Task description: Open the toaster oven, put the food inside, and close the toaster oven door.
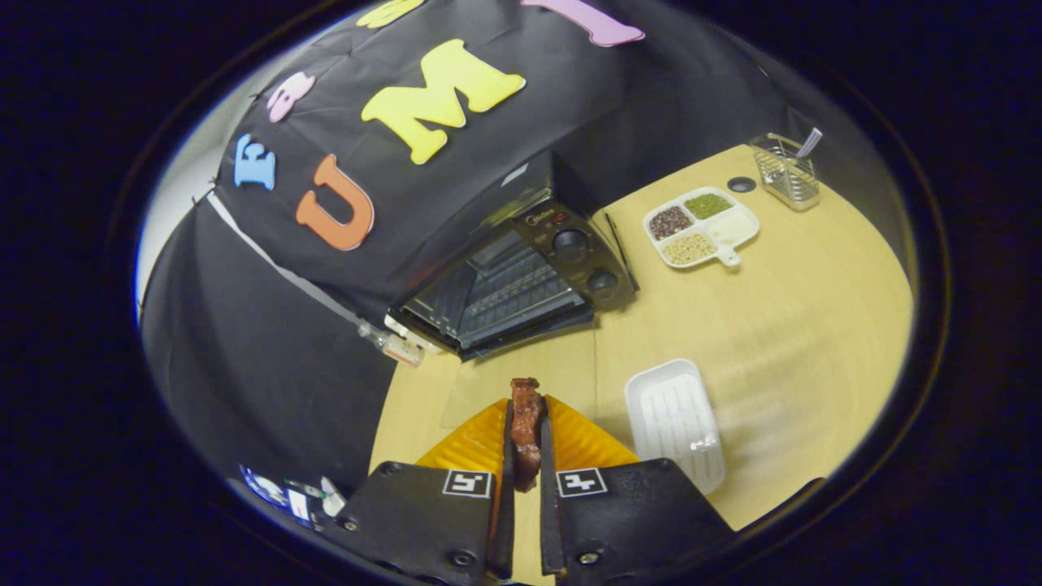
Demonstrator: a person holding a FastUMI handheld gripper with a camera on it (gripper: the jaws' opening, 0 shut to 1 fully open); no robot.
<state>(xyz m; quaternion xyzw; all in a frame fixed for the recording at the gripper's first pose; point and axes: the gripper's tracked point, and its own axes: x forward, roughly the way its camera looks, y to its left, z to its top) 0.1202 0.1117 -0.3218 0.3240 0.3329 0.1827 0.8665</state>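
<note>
My gripper [525,427] is shut on a dark reddish-brown piece of food [526,419], which stands pinched between both fingers above the table. Beyond the fingers stands the black toaster oven [521,277] against the booth wall. Its glass door [505,389] hangs open and lies flat toward me, and the wire rack [509,285] inside shows. Two knobs [584,260] sit on the oven's right panel. The white rectangular tray [676,422] lies empty just right of the fingers.
A white divided dish [702,225] with several kinds of grains sits beyond the oven on the wooden table [798,325]. A wire basket [785,172] with a utensil stands at the far corner. The black cloth wall rises behind the oven.
</note>
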